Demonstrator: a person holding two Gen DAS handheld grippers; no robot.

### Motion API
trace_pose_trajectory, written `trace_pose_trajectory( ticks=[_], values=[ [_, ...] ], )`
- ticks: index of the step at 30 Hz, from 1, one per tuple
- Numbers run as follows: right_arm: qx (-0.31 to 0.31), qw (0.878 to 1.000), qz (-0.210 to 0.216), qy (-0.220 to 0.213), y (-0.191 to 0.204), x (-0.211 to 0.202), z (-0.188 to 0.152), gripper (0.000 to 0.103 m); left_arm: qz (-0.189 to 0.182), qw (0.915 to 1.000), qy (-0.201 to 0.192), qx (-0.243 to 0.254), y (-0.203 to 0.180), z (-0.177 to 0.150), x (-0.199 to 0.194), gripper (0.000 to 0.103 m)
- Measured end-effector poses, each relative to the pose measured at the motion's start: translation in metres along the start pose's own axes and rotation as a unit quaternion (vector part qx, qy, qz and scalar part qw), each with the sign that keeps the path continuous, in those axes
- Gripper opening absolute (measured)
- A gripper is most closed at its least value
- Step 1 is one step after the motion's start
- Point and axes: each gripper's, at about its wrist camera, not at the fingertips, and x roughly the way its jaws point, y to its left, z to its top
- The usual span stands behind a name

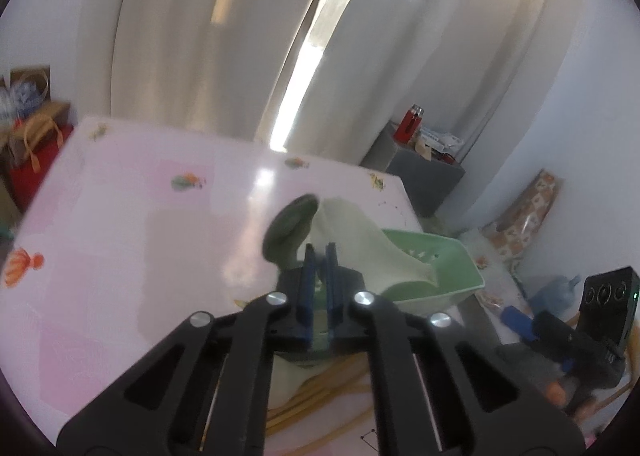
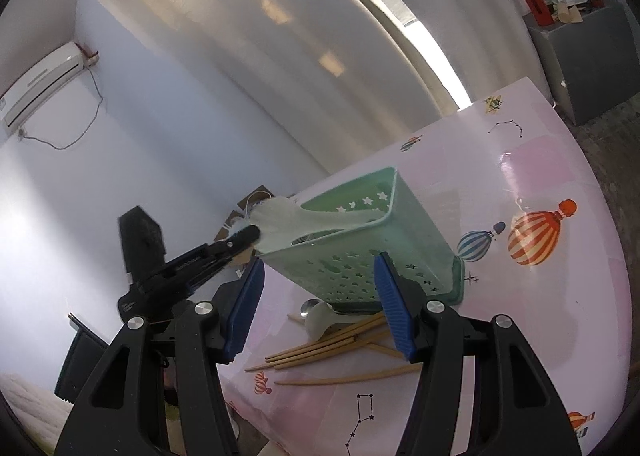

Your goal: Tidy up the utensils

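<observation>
On the pink table I count one green basket (image 2: pixel 372 240), one pale spatula (image 2: pixel 304 221) poking out of it, one dark green one (image 1: pixel 290 230), a white spoon (image 2: pixel 320 322), roughly six wooden chopsticks (image 2: pixel 332 348), and two grippers: left (image 2: pixel 250 236), right (image 2: pixel 320 308).

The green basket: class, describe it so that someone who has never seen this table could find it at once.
Start at the pink table printed with hot-air balloons. Near its left edge in the right wrist view stands the green basket, just beyond a scatter of wooden chopsticks. It is the only container there, pale green, boxy, with star-shaped holes in its walls.
</observation>
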Motion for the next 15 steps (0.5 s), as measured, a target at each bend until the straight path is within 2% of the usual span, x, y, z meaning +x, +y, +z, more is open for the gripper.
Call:
trace_pose_trajectory(
  ticks=[5,9,12,15],
  values=[
    [0.008,1.0,-0.001,-0.006,-0.005,-0.003,-0.002,0.056,-0.004,0.9985,-0.032,0.043,-0.023,0.004,-0.011,0.0],
    [0.01,1.0,-0.002,-0.012,-0.006,-0.007,-0.004,0.056,-0.003,0.9918,-0.052,0.116,-0.06,0.011,-0.012,0.0],
    [0.013,1.0,-0.004,-0.018,-0.009,-0.012,-0.006,0.056,-0.008,0.9833,-0.043,0.176,-0.092,0.014,-0.003,0.0],
    [0.021,0.999,-0.005,-0.025,-0.013,-0.018,-0.008,0.056,0.021,0.9659,-0.038,0.255,-0.128,0.01,0.014,0.0]
  ],
)
